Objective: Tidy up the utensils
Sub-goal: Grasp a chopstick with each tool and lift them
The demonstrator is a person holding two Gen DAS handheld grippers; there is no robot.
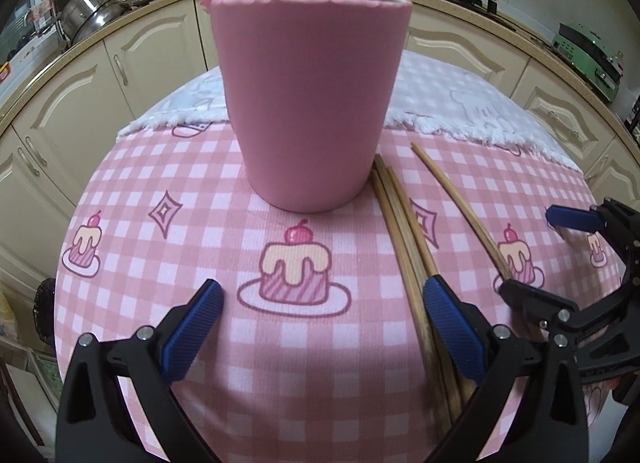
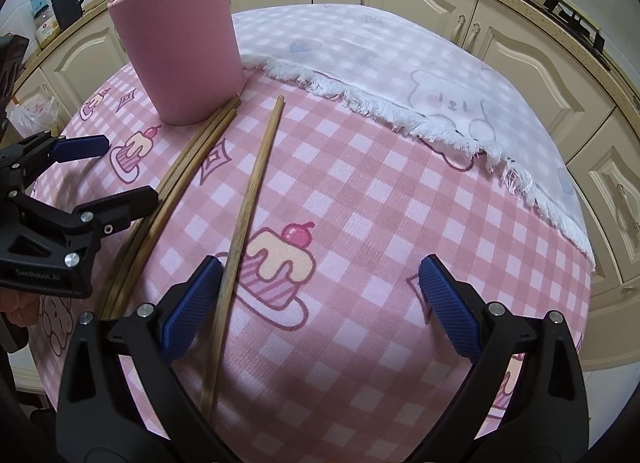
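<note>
The step in hand looks like gathering the loose chopsticks for the pink cup (image 1: pixel 311 103), which stands straight ahead of the left gripper (image 1: pixel 322 333) and already holds several wooden sticks and a pale blue utensil. Nothing is gripped yet.

The left gripper hovers over the tablecloth (image 1: pixel 168 167) with its jaws spread wide and empty. Its blue pads are ribbed, set on black plastic arms with metal bolts. Just inside its right finger lies a bundle of chopsticks (image 1: pixel 404 239), seemingly 3, touching side by side, their far tips reaching the foot of the cup. They are thin, round, tapered and wooden, with a brownish grain.

Further right, 1 single chopstick (image 2: pixel 250 199) lies apart from the bundle, running just inside the left finger of the right gripper (image 2: pixel 322 315), whose jaws are likewise wide apart and empty.

The next move probably calls for the right gripper to shift left so the single stick sits between its pads, drop to the cloth and close; a thin round stick on soft fabric may roll or slip.

The cup is smooth and matte, tapering downward. The cloth is soft checked pink with cake prints, and ahead of it lies a white fringed cloth (image 2: pixel 400 63).
</note>
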